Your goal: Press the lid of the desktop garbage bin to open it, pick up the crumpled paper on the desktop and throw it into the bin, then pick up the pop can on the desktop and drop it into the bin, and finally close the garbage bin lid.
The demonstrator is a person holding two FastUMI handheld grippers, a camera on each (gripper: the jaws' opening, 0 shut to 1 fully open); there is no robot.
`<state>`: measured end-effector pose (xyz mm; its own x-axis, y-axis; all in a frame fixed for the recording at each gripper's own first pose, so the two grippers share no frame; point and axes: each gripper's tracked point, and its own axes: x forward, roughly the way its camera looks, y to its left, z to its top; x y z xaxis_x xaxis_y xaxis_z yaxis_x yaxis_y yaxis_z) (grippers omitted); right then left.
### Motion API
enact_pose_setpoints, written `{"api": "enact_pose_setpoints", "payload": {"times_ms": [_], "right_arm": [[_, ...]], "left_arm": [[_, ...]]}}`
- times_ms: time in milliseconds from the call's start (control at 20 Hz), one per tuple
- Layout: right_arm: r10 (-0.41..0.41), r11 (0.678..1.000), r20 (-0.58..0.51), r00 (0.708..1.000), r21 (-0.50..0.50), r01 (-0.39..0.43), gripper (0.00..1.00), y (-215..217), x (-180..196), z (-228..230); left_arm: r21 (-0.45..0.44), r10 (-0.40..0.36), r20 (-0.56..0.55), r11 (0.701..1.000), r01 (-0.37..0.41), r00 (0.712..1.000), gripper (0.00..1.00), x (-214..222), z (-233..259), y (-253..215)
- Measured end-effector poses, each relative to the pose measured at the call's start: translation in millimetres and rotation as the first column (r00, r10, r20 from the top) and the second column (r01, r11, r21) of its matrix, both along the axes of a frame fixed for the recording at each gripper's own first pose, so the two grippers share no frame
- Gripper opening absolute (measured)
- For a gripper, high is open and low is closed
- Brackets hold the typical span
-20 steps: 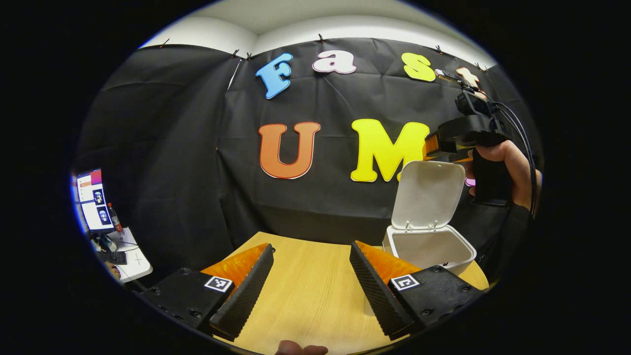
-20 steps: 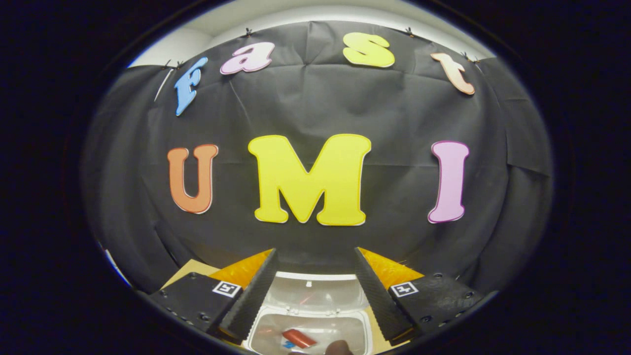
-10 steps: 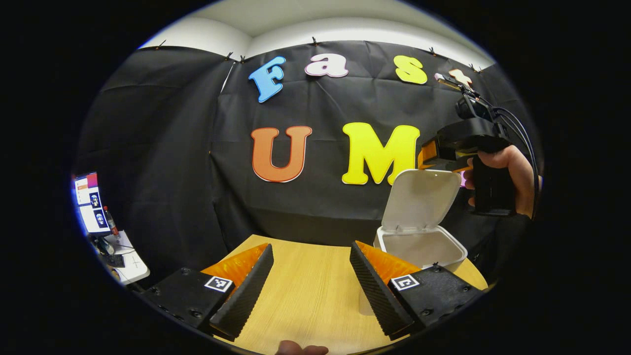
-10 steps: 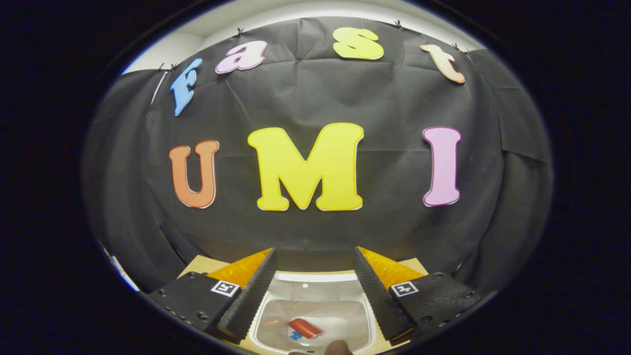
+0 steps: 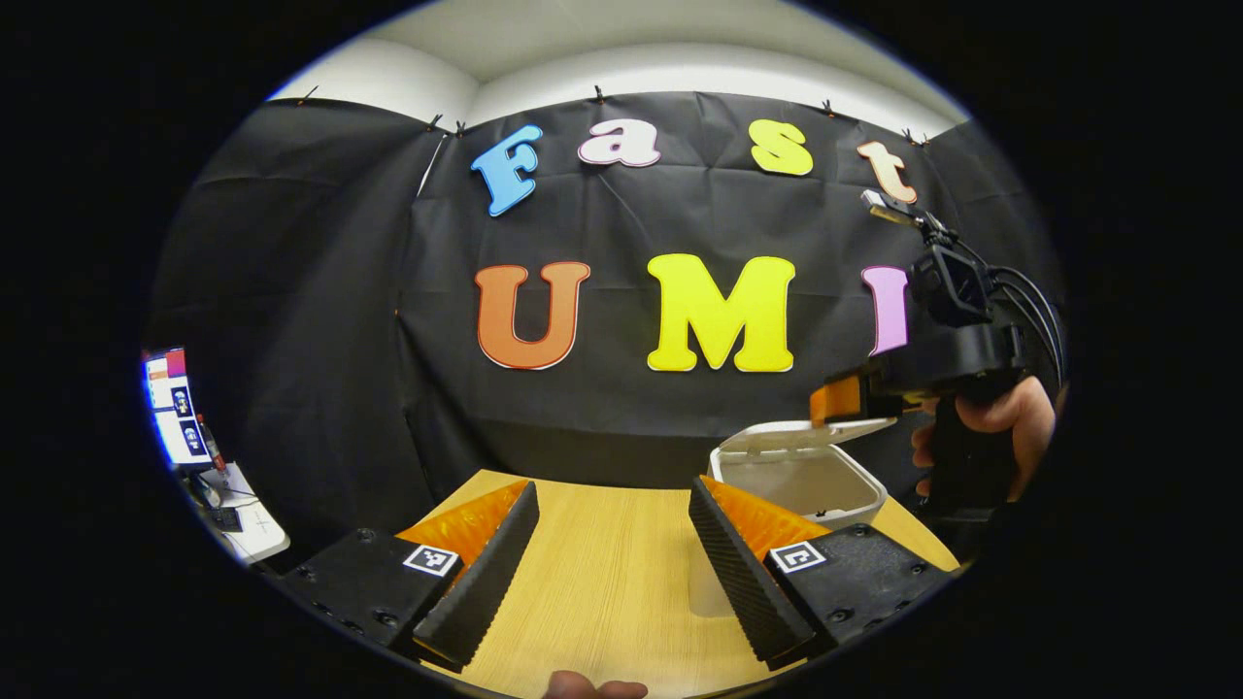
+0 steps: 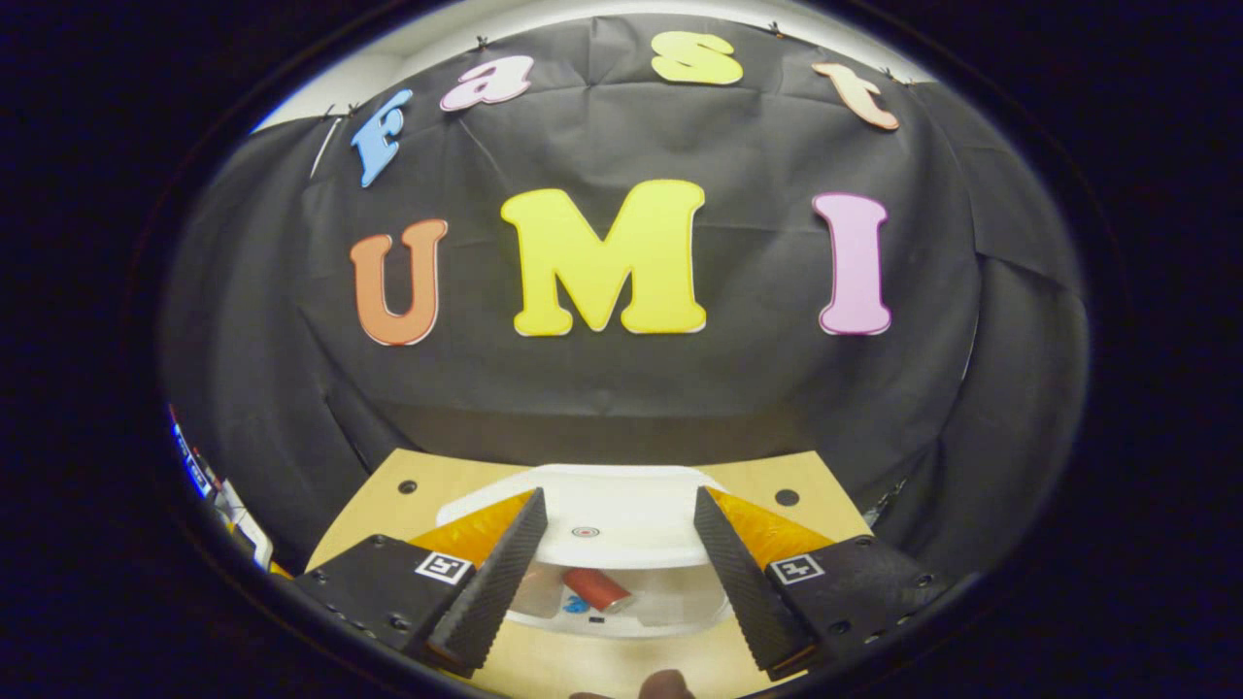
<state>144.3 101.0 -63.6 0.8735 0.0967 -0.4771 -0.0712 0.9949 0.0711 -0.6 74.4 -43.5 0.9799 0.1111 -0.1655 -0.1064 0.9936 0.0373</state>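
Basically the lid [image 6: 621,519] is half down over the bin [image 5: 806,481], with the can [image 6: 594,588] inside. The right gripper [image 6: 614,573] rests on the lid, fingers apart; it should push straight down until it clicks. The left gripper [image 5: 612,573] idles open over the table [image 5: 602,573].

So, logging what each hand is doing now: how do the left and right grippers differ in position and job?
The left gripper hangs over bare table, beside the bin; the right gripper sits over the bin, on its half-lowered lid. Both are open, holding nothing.
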Motion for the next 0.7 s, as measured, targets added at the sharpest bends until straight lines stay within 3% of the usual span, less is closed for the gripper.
{"api": "enact_pose_setpoints", "payload": {"times_ms": [700], "right_arm": [[0.039,0.999,-0.092,0.995,-0.029,-0.042,0.95,-1,-18,-65]], "left_arm": [[0.021,-0.001,-0.016,1.000,0.001,1.000,1.00,3,-10,-10]]}}
